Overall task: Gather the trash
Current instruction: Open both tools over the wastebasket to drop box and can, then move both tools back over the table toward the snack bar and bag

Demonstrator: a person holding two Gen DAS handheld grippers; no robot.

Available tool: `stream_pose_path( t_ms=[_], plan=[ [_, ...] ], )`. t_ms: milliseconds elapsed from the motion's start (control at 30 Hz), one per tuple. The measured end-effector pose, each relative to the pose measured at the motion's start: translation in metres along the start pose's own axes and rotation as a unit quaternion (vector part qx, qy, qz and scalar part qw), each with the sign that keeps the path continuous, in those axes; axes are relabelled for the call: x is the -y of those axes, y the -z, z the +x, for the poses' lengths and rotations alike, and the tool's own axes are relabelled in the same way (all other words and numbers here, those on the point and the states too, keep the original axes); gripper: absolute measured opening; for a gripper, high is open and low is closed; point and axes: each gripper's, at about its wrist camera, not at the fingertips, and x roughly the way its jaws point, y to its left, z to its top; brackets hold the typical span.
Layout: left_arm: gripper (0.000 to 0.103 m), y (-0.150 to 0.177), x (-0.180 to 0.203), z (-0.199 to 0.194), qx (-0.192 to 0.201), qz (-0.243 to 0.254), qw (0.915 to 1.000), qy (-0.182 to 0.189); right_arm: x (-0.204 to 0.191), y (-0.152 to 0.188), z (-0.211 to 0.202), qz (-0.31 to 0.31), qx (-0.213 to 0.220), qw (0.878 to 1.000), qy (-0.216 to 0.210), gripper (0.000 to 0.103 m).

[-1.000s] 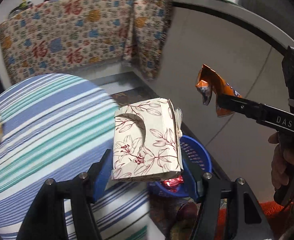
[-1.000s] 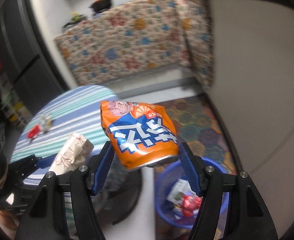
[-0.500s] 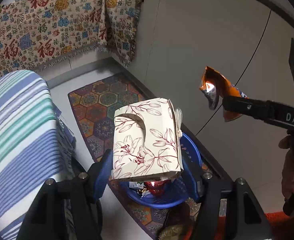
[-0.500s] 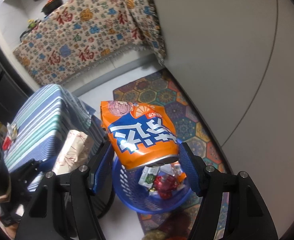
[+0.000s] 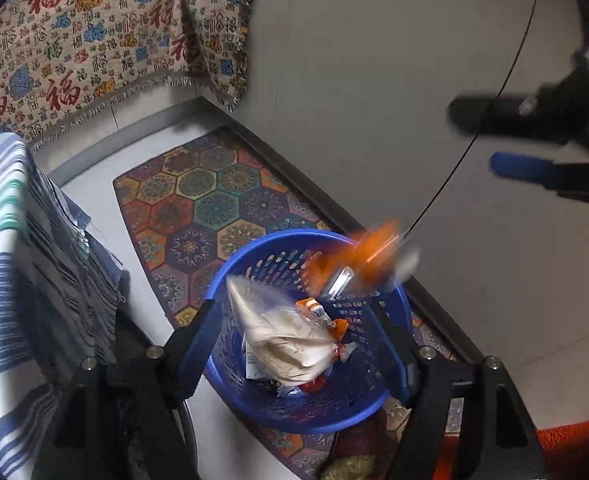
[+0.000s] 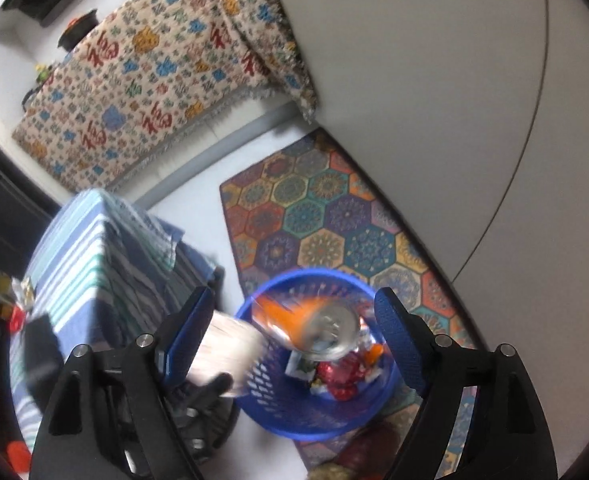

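A blue plastic basket (image 5: 278, 240) stands on the floor with several wrappers inside. The floral cardboard box (image 5: 278, 336) is blurred, falling into it between the fingers of my left gripper (image 5: 294, 348), whose jaws are opening and no longer touch it. The orange snack bag (image 5: 358, 264) drops, blurred, at the basket's far rim. My right gripper (image 5: 506, 140) hangs above it at the upper right, jaws opening and empty. In the right wrist view the bag (image 6: 294, 316) falls over the basket (image 6: 314, 274) between the spread fingers of the right gripper (image 6: 294, 336); the box (image 6: 226, 344) is at the left.
A striped tablecloth (image 5: 10, 280) hangs off a table left of the basket, with small wrappers (image 6: 22, 292) on top. A hexagon-patterned rug (image 5: 206, 200) lies under the basket. A grey wall (image 5: 374, 80) runs along the right, and a patterned cloth (image 5: 94, 40) drapes the far counter.
Both grippers have come down over the basket and let go. The box and the orange bag, held before, now fall toward the basket.
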Motion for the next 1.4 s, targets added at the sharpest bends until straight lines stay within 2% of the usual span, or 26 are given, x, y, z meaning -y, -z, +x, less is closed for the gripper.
stream_pose_path(
  t_ms=[167, 400, 500, 600, 667, 767, 900, 1033, 1167, 1200, 1267, 1400],
  plan=[
    [0.074, -0.003, -0.002, -0.027, 0.029, -0.014, 0.9995, 0.000, -0.007, -0.007, -0.020, -0.009, 0.049, 0.998, 0.037, 0.090],
    [0.077, 0.011, -0.020, -0.123, 0.094, -0.021, 0.9953, -0.010, -0.044, -0.011, -0.038, -0.054, 0.093, 0.993, 0.056, 0.099],
    [0.077, 0.032, -0.046, -0.158, 0.096, -0.031, 0.9943, -0.033, -0.073, -0.008, -0.041, -0.087, 0.104, 0.989, 0.058, 0.099],
    [0.077, 0.059, -0.084, -0.179, 0.079, -0.050, 0.9936, -0.064, -0.109, -0.002, -0.036, -0.127, 0.105, 0.986, 0.040, 0.099],
    [0.077, 0.079, -0.112, -0.190, 0.067, -0.067, 0.9916, -0.088, -0.140, 0.007, -0.031, -0.159, 0.099, 0.982, 0.020, 0.099],
    [0.077, 0.111, -0.160, -0.208, 0.056, -0.106, 0.9837, -0.134, -0.193, 0.029, -0.019, -0.215, 0.085, 0.973, -0.016, 0.099],
    [0.077, 0.145, -0.219, -0.234, 0.055, -0.159, 0.9687, -0.183, -0.272, 0.074, 0.000, -0.301, 0.052, 0.950, -0.071, 0.099],
    [0.077, 0.170, -0.269, -0.254, 0.056, -0.199, 0.9546, -0.215, -0.330, 0.113, 0.021, -0.358, 0.018, 0.927, -0.108, 0.099],
    [0.077, 0.196, -0.312, -0.266, 0.045, -0.236, 0.9393, -0.245, -0.378, 0.142, 0.047, -0.396, -0.020, 0.909, -0.127, 0.099],
    [0.080, 0.201, -0.318, -0.265, 0.041, -0.243, 0.9367, -0.249, -0.385, 0.148, 0.051, -0.400, -0.025, 0.907, -0.130, 0.099],
    [0.080, 0.209, -0.329, -0.272, 0.055, -0.252, 0.9334, -0.250, -0.397, 0.155, 0.060, -0.407, -0.036, 0.903, -0.134, 0.099],
    [0.093, 0.210, -0.349, -0.276, 0.052, -0.254, 0.9312, -0.256, -0.424, 0.167, 0.087, -0.428, -0.061, 0.893, -0.128, 0.099]
  ],
)
